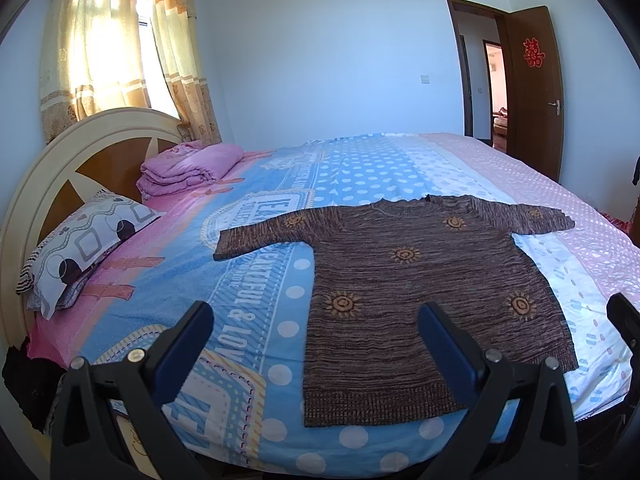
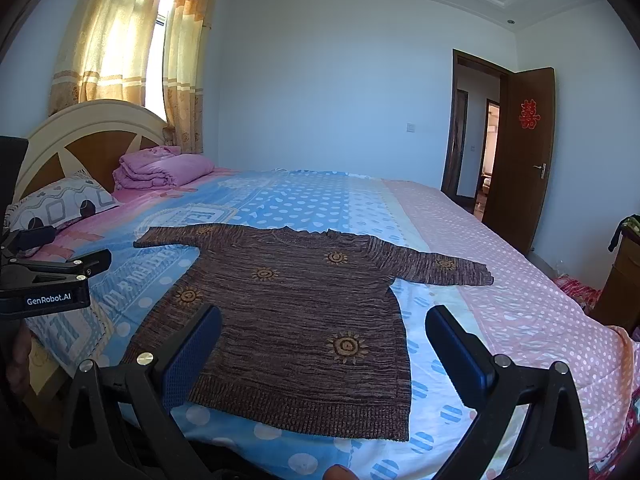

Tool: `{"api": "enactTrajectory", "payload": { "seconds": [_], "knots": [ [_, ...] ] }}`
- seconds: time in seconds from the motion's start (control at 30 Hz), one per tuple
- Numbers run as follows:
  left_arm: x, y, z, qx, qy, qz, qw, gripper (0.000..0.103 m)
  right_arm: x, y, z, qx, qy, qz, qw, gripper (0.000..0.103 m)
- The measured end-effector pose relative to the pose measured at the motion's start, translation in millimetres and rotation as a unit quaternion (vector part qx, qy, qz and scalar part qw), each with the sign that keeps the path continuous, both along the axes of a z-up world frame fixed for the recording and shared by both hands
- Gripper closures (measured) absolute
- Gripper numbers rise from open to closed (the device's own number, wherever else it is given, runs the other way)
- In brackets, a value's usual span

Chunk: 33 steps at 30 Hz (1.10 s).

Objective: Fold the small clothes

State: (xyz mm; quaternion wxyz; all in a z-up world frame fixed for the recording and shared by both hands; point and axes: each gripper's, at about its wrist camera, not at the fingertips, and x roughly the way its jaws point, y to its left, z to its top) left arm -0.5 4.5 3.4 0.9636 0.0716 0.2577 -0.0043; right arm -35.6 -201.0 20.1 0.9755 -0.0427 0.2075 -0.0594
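**Sweater laid flat, both grippers empty and ready**

The left gripper (image 1: 316,328) hangs over the near edge of the bed (image 1: 256,280), fingers spread fully apart with nothing between them. The right gripper (image 2: 324,332) is in the same condition: fingers wide apart, empty, clear of the fabric. From the right wrist view the left gripper also shows at the left margin, beside the mattress.

The task item is a brown knitted sweater (image 2: 296,320) with orange sun motifs. It lies flat on the patterned sheet, hem (image 2: 304,412) nearest the cameras, collar farthest, and both sleeves spread outward. The left sleeve (image 1: 260,240) reaches toward the pillow (image 1: 84,240); the right sleeve (image 2: 444,268) reaches toward the pink dotted part of the sheet.

Handling assessment: the knit appears soft, limp and light, with a coarse surface that should grip well against the pads. It will likely sag and stretch if lifted by one point, and it may drag the sheet beneath.

Recommended hold points: pinch each sleeve near its cuff to fold it inward across the body, or pinch the two hem corners, one per gripper, to carry the lower edge toward the collar. Take only the sweater's own layers, not the sheet.
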Motion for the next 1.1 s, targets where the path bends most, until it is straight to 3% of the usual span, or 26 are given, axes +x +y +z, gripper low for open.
{"api": "enactTrajectory", "payload": {
  "seconds": [1.1],
  "knots": [
    [-0.4,3.9,1.0,-0.003,-0.008,0.003,1.0,0.0,-0.8,0.5,-1.2,0.001,0.003,0.003,1.0,0.001]
  ]
}}
